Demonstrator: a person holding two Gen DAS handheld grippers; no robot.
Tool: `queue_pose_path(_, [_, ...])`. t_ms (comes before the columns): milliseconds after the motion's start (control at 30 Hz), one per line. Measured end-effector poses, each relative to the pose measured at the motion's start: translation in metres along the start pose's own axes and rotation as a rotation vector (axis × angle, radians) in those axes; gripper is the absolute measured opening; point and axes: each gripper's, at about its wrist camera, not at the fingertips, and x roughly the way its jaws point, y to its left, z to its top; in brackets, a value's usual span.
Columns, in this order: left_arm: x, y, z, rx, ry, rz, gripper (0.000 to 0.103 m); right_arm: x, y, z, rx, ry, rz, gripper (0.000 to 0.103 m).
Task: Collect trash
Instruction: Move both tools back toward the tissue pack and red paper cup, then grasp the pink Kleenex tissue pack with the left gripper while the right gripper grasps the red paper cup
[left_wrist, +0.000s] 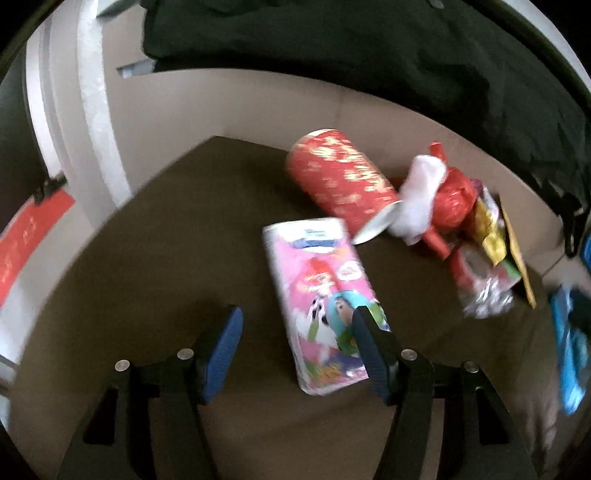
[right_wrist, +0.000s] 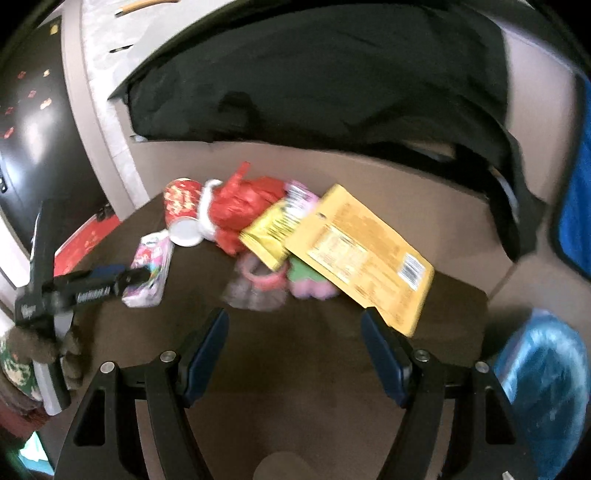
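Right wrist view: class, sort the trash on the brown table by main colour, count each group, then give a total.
Red: 2, the paper cup and the crumpled bag
Yellow: 2, the small packet and the large pouch
Pink: 2, the cartoon pack and the wrapper
Total: 6

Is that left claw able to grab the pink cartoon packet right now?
Probably yes. The left claw is open and empty, with the pink cartoon packet lying flat just ahead, partly between its fingers. Nothing covers it; the red cup lies beyond.
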Motion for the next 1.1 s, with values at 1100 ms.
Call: queue_pose_path(1100, [0.008, 0.028, 0.020, 0.188, 0.082, -0.292, 0.068, 0.068, 0.095, 0.092, -0.147, 0.074, 0.190, 0.054])
